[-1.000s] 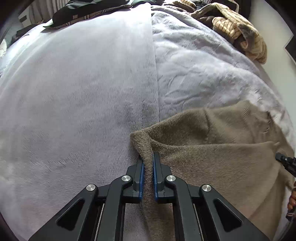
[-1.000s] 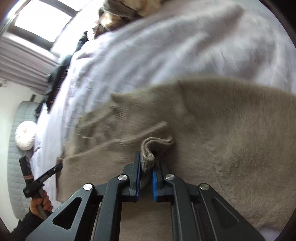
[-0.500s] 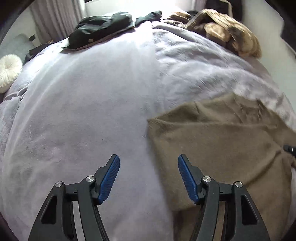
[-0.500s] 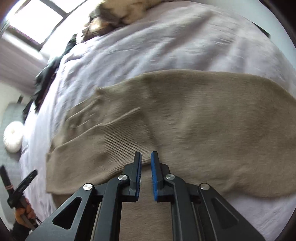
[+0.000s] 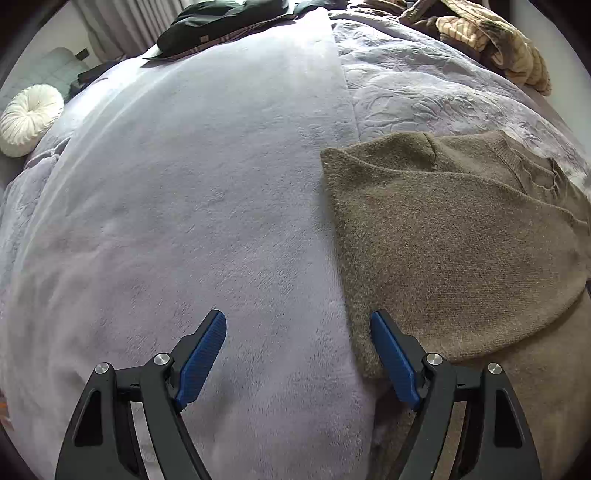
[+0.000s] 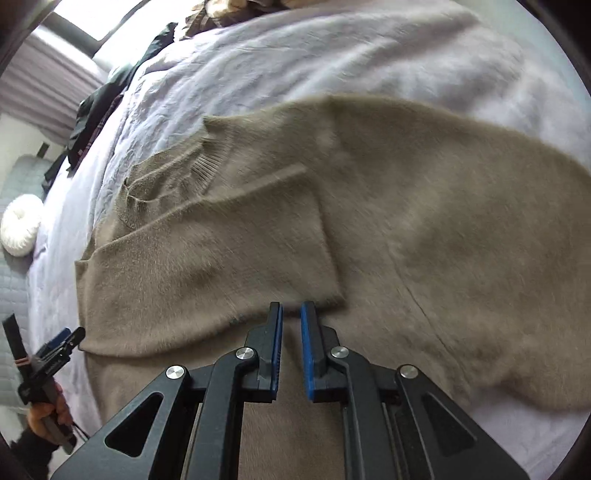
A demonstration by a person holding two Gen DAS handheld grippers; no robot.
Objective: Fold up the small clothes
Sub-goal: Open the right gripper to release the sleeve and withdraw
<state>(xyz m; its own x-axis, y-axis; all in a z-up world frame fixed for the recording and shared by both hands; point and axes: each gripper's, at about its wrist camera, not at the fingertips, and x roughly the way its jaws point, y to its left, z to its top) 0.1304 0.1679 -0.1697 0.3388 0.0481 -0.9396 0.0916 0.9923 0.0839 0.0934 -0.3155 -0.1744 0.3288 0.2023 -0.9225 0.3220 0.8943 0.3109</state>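
Left wrist view: left gripper with jaws spread wide, just been opening, nothing between them but lavender blanket. Parked right at the near edge of the brown knit sweater, blue pads clear of the fabric. Right gripper nearly closed, narrow gap, empty (hovering over the knit, not pinching it).

Sweater lying flat on the bed, one sleeve folded across the body, ribbed neckline away from the camera. Looks soft, fuzzy, light and floppy, so probably sags and bunches if lifted by one point. Best bet: pinch both layers at the corners of an edge, one gripper each. Round white cushion and dark clothes further out.
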